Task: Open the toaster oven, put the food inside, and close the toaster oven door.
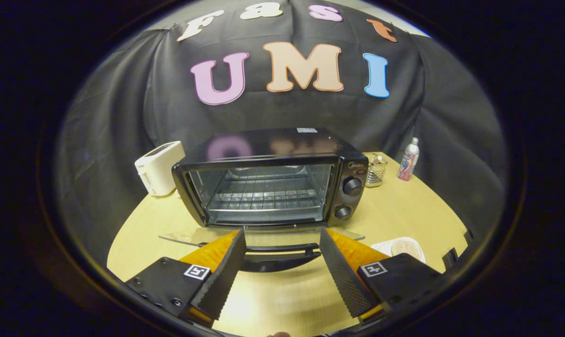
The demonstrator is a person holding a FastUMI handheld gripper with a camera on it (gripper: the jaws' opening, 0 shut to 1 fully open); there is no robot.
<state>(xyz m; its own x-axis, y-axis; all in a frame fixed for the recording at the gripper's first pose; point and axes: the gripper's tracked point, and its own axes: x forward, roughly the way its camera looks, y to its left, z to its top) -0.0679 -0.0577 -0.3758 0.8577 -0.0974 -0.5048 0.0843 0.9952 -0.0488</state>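
Pale wood table [404, 210] sat before the black cloth wall, and I took the toaster oven [270, 180] as my landmark. Its glass door [263, 237] lay folded down flat, rack bare. My gripper [281, 245] hovered spread wide just above the door's handle [282, 255], touching nothing. Right of the oven lay a plate of food [402, 247]; behind it stood a wire basket [376, 171], a bottle [408, 159], and left a white toaster [159, 167].

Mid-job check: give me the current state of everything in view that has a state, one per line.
Black toaster oven: door open, wire rack inside bare.
Glass oven door with black handle: folded down flat, handle between the fingers.
Gripper: open, fingers either side of the handle, not pressing it.
White plate with food: on the wooden table, beside the gripper, not yet loaded.
White pop-up toaster: upright, slots empty.
Bottle: upright, capped.
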